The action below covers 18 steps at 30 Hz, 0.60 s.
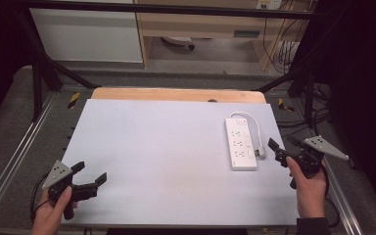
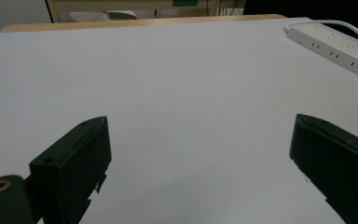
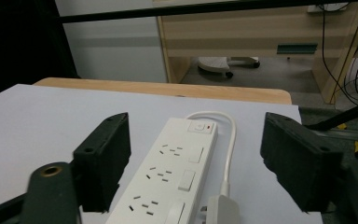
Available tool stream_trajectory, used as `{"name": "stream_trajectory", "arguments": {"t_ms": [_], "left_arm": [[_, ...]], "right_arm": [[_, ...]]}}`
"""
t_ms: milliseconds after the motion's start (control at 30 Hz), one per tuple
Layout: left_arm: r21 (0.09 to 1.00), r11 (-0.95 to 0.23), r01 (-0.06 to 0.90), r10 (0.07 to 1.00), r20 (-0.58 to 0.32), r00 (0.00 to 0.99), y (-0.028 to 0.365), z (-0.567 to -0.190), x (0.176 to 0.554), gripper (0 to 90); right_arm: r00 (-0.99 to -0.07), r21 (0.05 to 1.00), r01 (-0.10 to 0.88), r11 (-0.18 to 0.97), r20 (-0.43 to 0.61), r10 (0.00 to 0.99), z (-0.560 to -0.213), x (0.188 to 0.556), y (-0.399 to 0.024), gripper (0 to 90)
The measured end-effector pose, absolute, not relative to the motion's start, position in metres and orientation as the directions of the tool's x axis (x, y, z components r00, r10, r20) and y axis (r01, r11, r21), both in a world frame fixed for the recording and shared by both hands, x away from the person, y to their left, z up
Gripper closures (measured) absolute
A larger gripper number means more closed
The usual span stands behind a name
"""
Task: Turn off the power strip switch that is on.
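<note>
A white power strip (image 1: 241,144) lies on the right side of the pale table sheet (image 1: 166,161), its white cable (image 1: 255,126) looping round to a plug (image 1: 259,152) beside it. My right gripper (image 1: 283,143) hovers just right of the strip at the table's right edge, jaws open and empty. In the right gripper view the strip (image 3: 168,182) and the plug (image 3: 221,210) lie ahead, between and beyond the jaws of that gripper (image 3: 196,135), untouched. My left gripper (image 1: 90,172) rests over the near left corner, open, with bare sheet between its jaws (image 2: 200,135). The strip (image 2: 340,46) shows far off.
A wooden tabletop edge (image 1: 176,94) shows beyond the sheet. Black frame bars (image 1: 39,73) and metal rails (image 1: 14,156) flank the table. Cabinets and hanging cables (image 1: 284,49) stand behind.
</note>
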<state>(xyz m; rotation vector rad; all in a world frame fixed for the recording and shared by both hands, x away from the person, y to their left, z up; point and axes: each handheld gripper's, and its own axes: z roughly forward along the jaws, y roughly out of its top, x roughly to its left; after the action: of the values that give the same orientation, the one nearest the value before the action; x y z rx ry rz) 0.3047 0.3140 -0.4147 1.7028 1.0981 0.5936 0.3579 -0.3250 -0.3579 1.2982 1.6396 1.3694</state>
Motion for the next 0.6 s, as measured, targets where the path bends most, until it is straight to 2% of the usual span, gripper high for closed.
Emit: {"name": "stream_trajectory", "arguments": {"t_ms": [100,133,200,267,600], "left_arm": [[0.913,-0.105,0.394,0.877,-0.103,0.47,0.314,-0.415,0.305,5.3],[0.913,-0.105,0.394,0.877,-0.103,0.47,0.314,-0.415,0.305,5.2],[0.914,-0.103,0.393,0.877,-0.103,0.47,0.314,-0.415,0.305,5.3],[0.914,-0.104,0.393,0.876,-0.103,0.47,0.314,-0.415,0.305,5.2],[0.914,-0.108,0.392,0.877,-0.098,0.47,0.314,-0.415,0.305,5.2]], "right_arm": [[-0.314,0.961,0.276,-0.026,0.115,0.942,-0.358,0.363,-0.32,35.2],[-0.314,0.961,0.276,-0.026,0.115,0.942,-0.358,0.363,-0.32,35.2],[-0.308,0.963,0.268,-0.024,0.109,0.945,-0.359,0.368,-0.316,43.2],[-0.311,0.964,0.266,-0.019,0.104,0.945,-0.36,0.371,-0.313,46.7],[-0.311,0.967,0.254,-0.006,0.087,0.946,-0.364,0.381,-0.305,57.0]]}}
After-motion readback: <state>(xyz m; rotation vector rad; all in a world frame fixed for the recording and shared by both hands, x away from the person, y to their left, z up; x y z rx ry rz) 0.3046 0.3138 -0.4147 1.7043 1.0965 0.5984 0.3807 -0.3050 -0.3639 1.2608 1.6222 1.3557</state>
